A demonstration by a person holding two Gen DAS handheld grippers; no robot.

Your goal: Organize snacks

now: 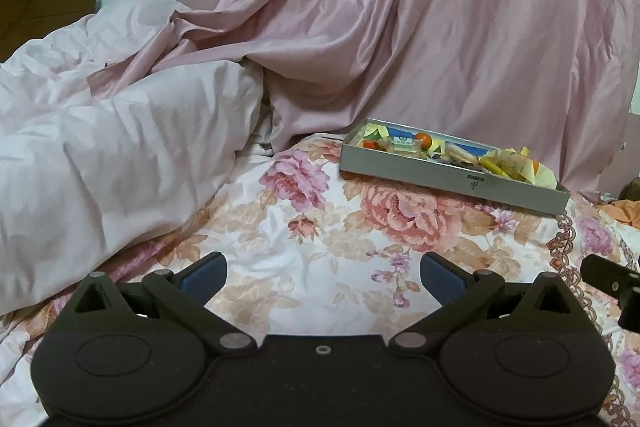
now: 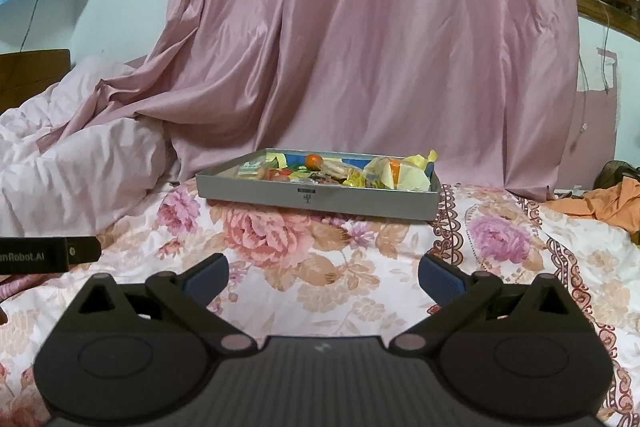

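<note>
Floral bedspread [image 2: 320,267], snack tray [image 2: 320,197] beyond right gripper [image 2: 323,277]

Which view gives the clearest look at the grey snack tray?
The right wrist view: the grey snack tray sits near centre, its long front wall facing the camera and the snacks visible inside. The left wrist view shows the same tray off to the right, angled away, with the contents smaller.
</note>
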